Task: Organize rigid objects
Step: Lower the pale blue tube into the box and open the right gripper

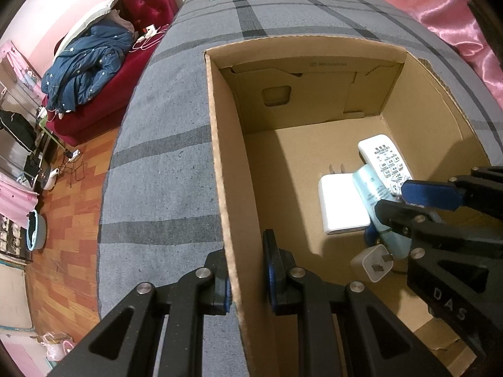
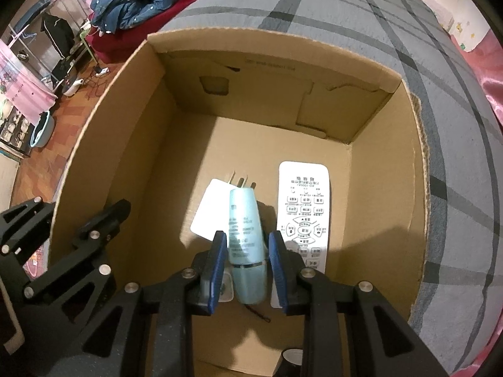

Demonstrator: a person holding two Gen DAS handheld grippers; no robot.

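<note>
An open cardboard box (image 1: 220,163) (image 2: 103,144) stands on a grey plaid bed. Inside lie a white remote (image 1: 385,161) (image 2: 303,207), a white plug adapter (image 1: 341,204) (image 2: 209,207), a small white charger (image 1: 372,264) and a light blue tube-shaped device (image 1: 374,194) (image 2: 246,245). My right gripper (image 2: 248,264) (image 1: 399,201) is inside the box, its blue pads on either side of the blue device with small gaps showing. My left gripper (image 1: 248,278) (image 2: 103,216) straddles the box's left wall, fingers close on it.
The bed (image 1: 163,157) extends around the box. To the left are a red sofa (image 1: 103,72) with a blue quilt (image 1: 85,69), wooden floor (image 1: 69,220) and a blue basin (image 1: 36,229). Pink fabric (image 1: 456,15) lies at the right.
</note>
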